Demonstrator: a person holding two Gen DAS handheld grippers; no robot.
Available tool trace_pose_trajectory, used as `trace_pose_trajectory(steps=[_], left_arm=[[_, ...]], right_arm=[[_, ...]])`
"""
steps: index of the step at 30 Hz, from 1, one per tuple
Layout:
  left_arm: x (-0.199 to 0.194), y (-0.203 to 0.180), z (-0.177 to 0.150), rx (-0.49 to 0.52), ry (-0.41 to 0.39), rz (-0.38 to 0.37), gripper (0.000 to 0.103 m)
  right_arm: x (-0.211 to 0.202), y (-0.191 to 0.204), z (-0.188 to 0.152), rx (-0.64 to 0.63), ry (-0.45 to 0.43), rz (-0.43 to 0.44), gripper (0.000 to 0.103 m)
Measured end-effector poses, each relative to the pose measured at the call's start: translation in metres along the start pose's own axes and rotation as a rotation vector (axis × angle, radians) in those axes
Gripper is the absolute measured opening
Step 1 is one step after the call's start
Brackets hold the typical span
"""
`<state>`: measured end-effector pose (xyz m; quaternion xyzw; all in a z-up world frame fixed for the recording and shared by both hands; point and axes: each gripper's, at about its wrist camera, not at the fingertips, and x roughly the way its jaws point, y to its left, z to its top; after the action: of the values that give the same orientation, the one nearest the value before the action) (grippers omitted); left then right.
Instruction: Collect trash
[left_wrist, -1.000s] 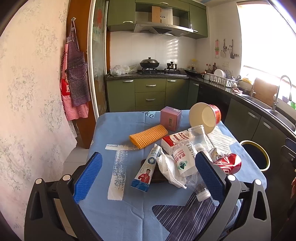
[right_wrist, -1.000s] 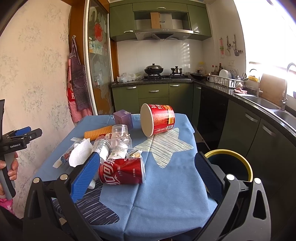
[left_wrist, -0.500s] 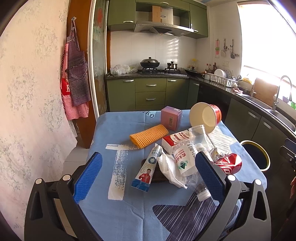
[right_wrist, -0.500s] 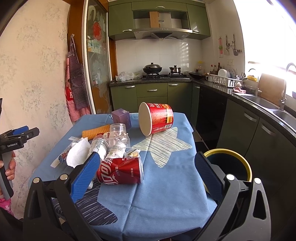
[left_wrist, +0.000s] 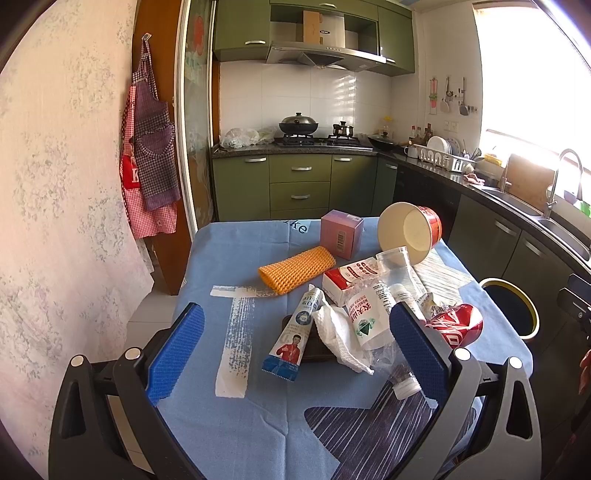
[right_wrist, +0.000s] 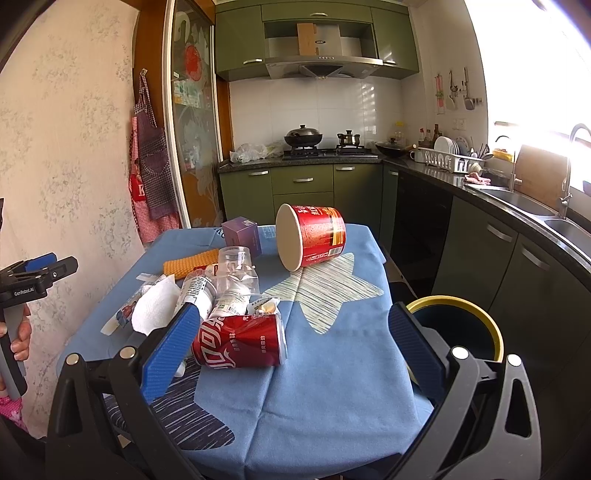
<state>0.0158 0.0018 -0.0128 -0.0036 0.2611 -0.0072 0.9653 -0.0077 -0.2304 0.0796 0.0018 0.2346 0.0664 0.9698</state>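
Note:
A pile of trash lies on the blue-clothed table (left_wrist: 236, 258): a crushed red cola can (right_wrist: 240, 341), a red noodle cup (right_wrist: 312, 236) on its side, clear plastic bottles (right_wrist: 236, 275), a white tissue (left_wrist: 338, 332), a toothpaste tube (left_wrist: 295, 338), a red-white carton (left_wrist: 347, 280), an orange mesh sleeve (left_wrist: 297, 269) and a pink box (left_wrist: 341, 232). My left gripper (left_wrist: 295, 354) is open and empty above the near table edge. My right gripper (right_wrist: 291, 349) is open and empty, with the cola can just beyond its left finger. The yellow-rimmed bin (right_wrist: 456, 328) stands to the right of the table.
Green cabinets and a stove (right_wrist: 317, 149) line the far wall. A dark counter with a sink (right_wrist: 517, 199) runs along the right. Aprons (left_wrist: 149, 155) hang on the left wall. The bin also shows in the left wrist view (left_wrist: 511, 308).
My right gripper has drifted slightly, so the table scene sits a little lower and closer in its view. The left gripper has barely moved. Both stay open.

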Motion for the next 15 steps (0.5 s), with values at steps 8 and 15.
trace_pose_trajectory(steps=[8,15], left_arm=[[0.0021,0.0,-0.001,0.001,0.003,0.001,0.099],[0.0039,-0.0004,-0.0015,0.004,0.004,0.002,0.099]], right_arm=[[0.0009,-0.0003,0.0001,-0.001,0.002,0.0,0.097],[0.0029,0.0001,-0.0014,0.001,0.004,-0.001,0.097]])
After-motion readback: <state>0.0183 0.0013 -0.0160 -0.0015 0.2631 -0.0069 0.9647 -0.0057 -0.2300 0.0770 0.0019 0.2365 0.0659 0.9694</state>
